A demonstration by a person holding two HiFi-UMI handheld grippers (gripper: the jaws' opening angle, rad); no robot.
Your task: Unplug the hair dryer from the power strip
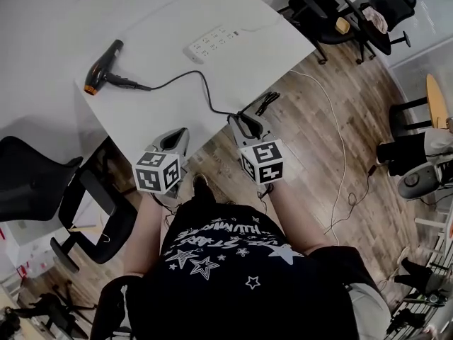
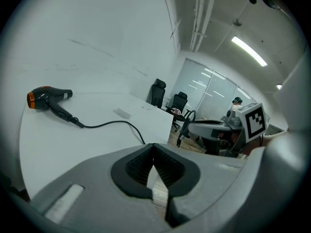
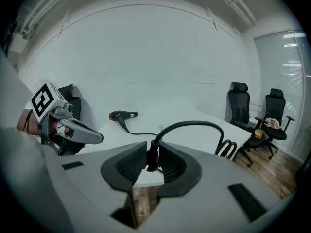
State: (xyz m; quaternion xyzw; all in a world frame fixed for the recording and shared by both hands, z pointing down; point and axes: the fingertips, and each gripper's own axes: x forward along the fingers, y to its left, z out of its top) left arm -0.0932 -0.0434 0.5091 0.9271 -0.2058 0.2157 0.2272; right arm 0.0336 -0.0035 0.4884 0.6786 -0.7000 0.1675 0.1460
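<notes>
Plug [image 3: 153, 149] is out: right gripper [image 3: 151, 159] fingers clamp it, power strip [image 1: 216, 41] well ahead on the counter [image 1: 163, 112]. Left gripper [image 2: 153, 164] fingers closed, empty. Probably only setting it down remains.

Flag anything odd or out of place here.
Only the hair dryer plug: it is off the power strip, clamped in the right gripper at the table edge. The hair dryer lies on its side; no damage visible.

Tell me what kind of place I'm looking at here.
Most likely an office or meeting room: a large white table, black swivel office chairs on a wood floor, and a glass partition wall under a ceiling strip light.
</notes>
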